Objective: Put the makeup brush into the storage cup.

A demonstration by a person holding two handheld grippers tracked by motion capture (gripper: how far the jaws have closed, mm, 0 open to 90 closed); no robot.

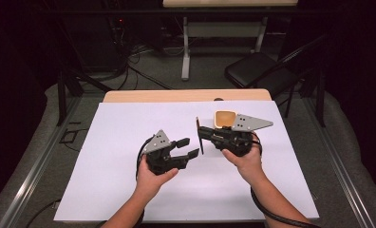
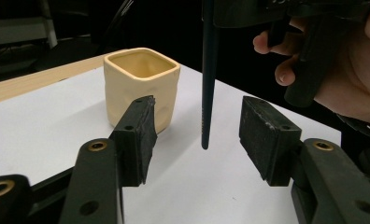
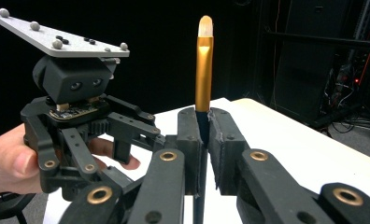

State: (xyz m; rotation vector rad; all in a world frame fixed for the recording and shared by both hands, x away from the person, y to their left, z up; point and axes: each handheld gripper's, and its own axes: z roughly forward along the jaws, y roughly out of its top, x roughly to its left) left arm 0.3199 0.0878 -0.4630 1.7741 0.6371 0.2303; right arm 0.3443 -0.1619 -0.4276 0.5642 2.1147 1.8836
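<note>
In the high view, a white sheet point(image 1: 129, 156) covers most of the bench point(image 1: 186, 96), whose bare wooden edge shows at twelve o'clock. The left tongs point(image 1: 188, 147), held in the person's left hand point(image 1: 154, 178) near the sheet's middle, are spread apart and hold nothing. At about three o'clock from them, the right tongs point(image 1: 201, 134) in the right hand point(image 1: 245, 159) are clenched on a thin dark paintbrush point(image 1: 200, 136) that stands roughly upright. A cream square cup point(image 1: 223, 118) sits on the sheet just beyond the right tongs, toward one o'clock from the centre. A black folding chair point(image 1: 255, 71) stands on the floor beyond the bench. In the left gripper view, the tongs' two pads gape wide; the brush's dark handle hangs between them, its tip just above the sheet, touching neither pad. The cup stands at eleven o'clock, upright and open-mouthed. In the right gripper view, the tongs are closed on the brush's dark handle; its gold ferrule point(image 3: 204, 74) and pale tip rise toward twelve o'clock, with the left tongs at nine o'clock.
</note>
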